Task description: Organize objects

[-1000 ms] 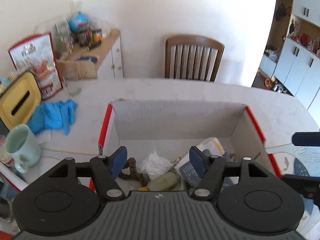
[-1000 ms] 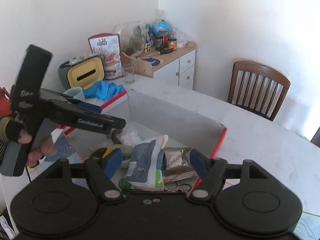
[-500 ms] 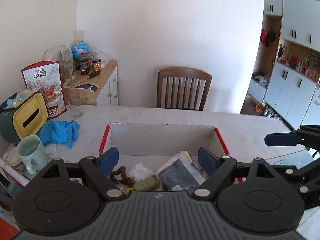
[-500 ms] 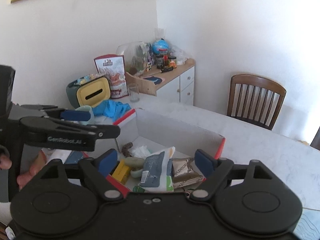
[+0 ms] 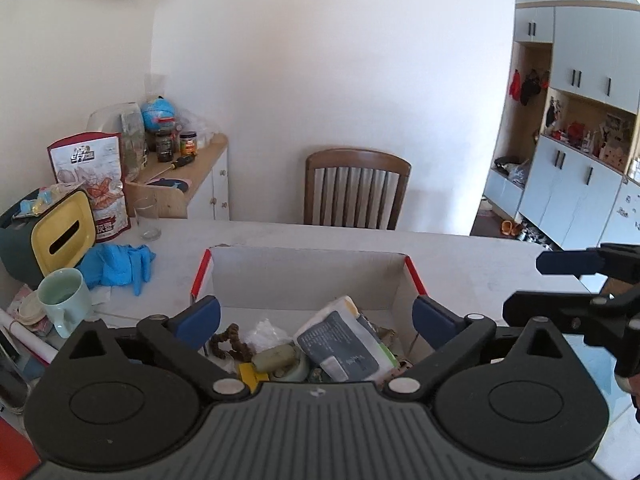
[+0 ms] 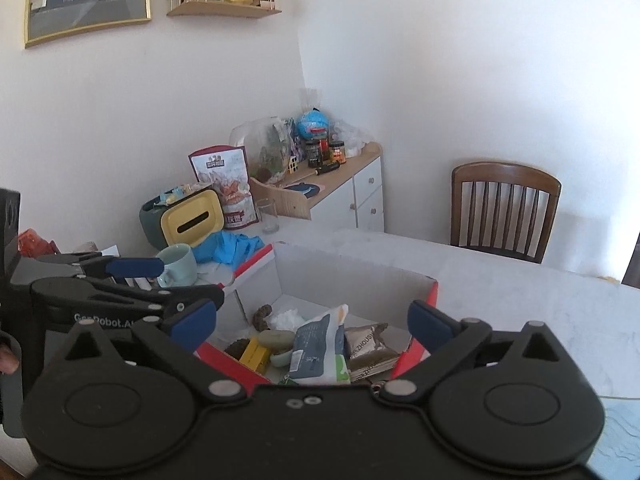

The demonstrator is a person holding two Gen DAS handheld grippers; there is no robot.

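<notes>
Two hand-held grippers, left gripper [image 5: 316,318] and right gripper [image 6: 312,320], hover above an open red-edged cardboard box [image 5: 304,276] of snack packets [image 6: 320,344] on a pale table [image 5: 460,256], jaws opening, gripping nothing

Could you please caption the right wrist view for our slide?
Right gripper, jaws opening and empty, above a cardboard box of snacks.

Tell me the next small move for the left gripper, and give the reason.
Probably swing the left gripper toward the blue gloves lying loose on the table beside the box. Its jaws are opening with nothing between them, the box already holds the packets, and the gloves look like the nearest soft item left outside it.
</notes>
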